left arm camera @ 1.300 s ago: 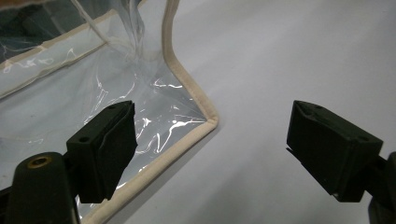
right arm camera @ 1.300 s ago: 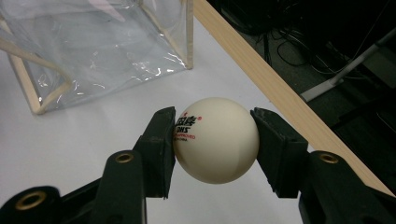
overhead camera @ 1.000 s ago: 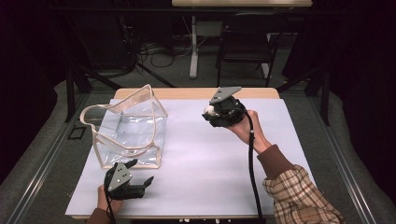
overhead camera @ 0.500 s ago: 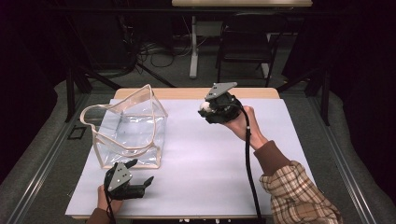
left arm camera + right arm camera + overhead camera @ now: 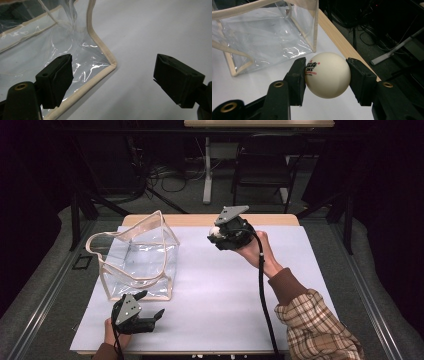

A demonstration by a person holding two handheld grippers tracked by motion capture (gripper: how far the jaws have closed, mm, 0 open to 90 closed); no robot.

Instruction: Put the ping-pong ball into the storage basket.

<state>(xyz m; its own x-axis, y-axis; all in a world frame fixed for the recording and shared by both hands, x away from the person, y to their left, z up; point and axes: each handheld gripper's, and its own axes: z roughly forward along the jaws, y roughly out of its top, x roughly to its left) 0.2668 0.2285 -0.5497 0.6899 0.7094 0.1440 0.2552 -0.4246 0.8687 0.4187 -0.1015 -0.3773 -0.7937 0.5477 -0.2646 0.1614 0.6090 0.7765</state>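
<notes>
1. The right tongs were clamped on a white table-tennis ball, held above the table's far edge.
2. The left tongs stood wide open, empty, beside the clear, beige-trimmed plastic bag's near corner.
3. Good practice: the ball should travel over the bag's open top before release.

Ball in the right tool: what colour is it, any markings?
The ball is white with small red and black print, clearest in the right gripper view.
</notes>
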